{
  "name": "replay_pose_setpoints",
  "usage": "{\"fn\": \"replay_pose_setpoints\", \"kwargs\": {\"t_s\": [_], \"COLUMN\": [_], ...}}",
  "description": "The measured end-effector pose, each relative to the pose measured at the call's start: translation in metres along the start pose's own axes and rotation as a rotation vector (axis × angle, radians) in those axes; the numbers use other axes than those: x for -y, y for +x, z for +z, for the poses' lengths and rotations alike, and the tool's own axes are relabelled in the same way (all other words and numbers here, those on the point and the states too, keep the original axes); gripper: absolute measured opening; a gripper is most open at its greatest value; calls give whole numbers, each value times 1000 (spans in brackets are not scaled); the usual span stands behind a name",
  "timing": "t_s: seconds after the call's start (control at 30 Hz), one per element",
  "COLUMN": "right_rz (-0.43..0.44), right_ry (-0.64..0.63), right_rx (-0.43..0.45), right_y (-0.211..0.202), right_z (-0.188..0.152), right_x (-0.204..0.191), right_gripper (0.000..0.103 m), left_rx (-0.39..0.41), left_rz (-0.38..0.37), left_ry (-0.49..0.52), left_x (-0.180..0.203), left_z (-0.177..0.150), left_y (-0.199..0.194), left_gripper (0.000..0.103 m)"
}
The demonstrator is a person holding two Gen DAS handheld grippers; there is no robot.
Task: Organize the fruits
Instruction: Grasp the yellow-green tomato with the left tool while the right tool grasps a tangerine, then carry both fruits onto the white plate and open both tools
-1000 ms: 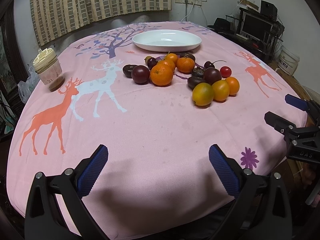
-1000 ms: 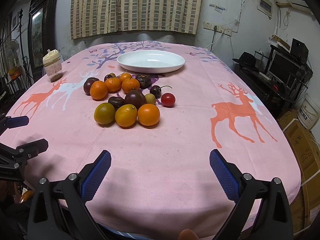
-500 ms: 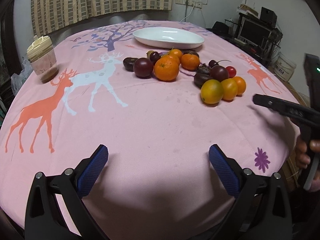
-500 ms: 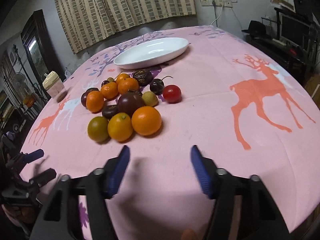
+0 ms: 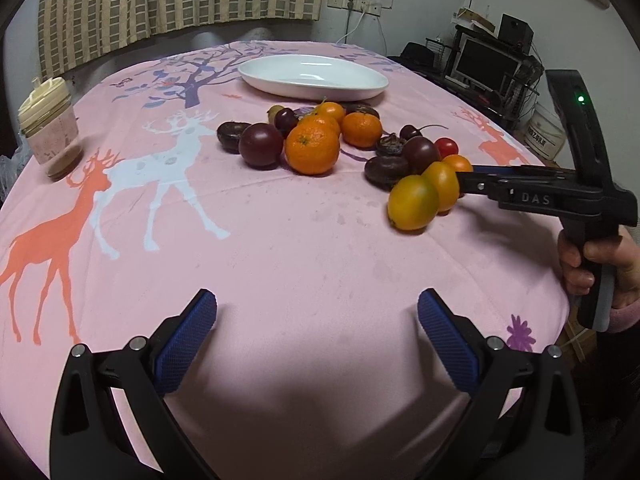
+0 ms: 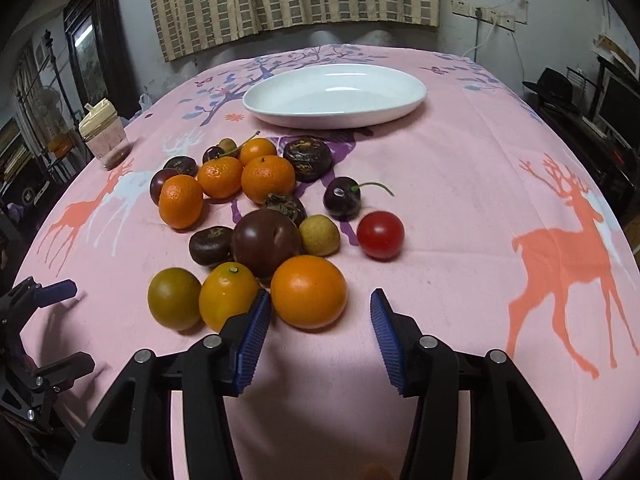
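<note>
Two grippers show over the pink tablecloth point(image 6: 460, 208). Since a second ago the right gripper point(image 6: 316, 320) has come up to the fruit pile, its jaws just narrowing, apart, flanking the nearest orange point(image 6: 308, 297) without pressing it. The left gripper point(image 5: 316, 332) hangs wide apart near the table's edge. One white plate point(image 6: 334, 96) lies beyond the pile; one red tomato point(image 6: 380, 235), one lidded jar point(image 6: 103, 138).

A pink deer-print cloth point(image 6: 460, 208) covers the worktop. On it lie a white dish point(image 6: 334, 96) toward the far edge, clustered fruit point(image 6: 264, 208) mid-worktop, and a lidded cup point(image 6: 105, 136) near the left edge.
</note>
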State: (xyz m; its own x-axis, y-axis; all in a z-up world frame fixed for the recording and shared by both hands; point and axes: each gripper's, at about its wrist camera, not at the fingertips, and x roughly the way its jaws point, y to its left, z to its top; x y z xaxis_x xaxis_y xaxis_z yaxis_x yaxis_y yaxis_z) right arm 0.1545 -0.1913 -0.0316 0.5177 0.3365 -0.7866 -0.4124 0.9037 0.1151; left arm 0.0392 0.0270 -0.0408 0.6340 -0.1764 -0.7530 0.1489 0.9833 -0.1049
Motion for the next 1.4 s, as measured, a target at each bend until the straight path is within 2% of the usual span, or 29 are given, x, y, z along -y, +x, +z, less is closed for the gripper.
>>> {"fn": "replay_pose_setpoints", "kwargs": {"t_s": [0.03,0.17,0.23,0.33,0.47,0.63,0.67,0.73,0.77,0.83,1.0,1.07,1.13,1.2,1.3,1.4], "right_rz": [19,66,119,157,149,162,164,167,169,169,175,188,207,179,156,84], "right_ry": [0,10,60,138,144,147,149,150,150,151,148,150,147,131,150,170], "right_rx": [-4,7,16,62,80,95,98,103,105,107,116,109,119,178,232,223], "right_y": [2,7,6,-1,-3,-5,-6,-6,-7,-7,-10,-12,-16,-22,-10,30], "right_z": [2,4,2,0,-1,-1,-1,-2,-2,-2,-1,1,13,39,86,138], "right_x": [0,3,12,27,27,28,29,29,30,30,29,30,30,28,35,45], "right_gripper": [40,40,40,40,40,40,40,40,40,40,40,40,40,40,40,40], "left_rx": [-1,3,-4,-35,-70,-88,-100,-126,-123,-122,-120,-94,-61,-21,38,42], "left_rz": [-9,-58,-87,-118,-166,-145,-147,-151,-143,-153,-191,-218,-240,-234,-180,-106], "left_ry": [2,28,55,93,138,188,193,203,210,224,206,194,172,144,98,41], "left_x": [1,10,17,28,43,56,57,59,61,62,54,45,33,20,2,-15], "left_z": [3,18,27,39,50,59,61,61,62,62,62,70,86,112,163,217], "left_y": [1,7,12,27,42,54,58,65,66,66,59,48,39,38,53,91], "left_gripper": [98,96,79,64,63,63,61,48,48,37,37,37,37,37,37,37]}}
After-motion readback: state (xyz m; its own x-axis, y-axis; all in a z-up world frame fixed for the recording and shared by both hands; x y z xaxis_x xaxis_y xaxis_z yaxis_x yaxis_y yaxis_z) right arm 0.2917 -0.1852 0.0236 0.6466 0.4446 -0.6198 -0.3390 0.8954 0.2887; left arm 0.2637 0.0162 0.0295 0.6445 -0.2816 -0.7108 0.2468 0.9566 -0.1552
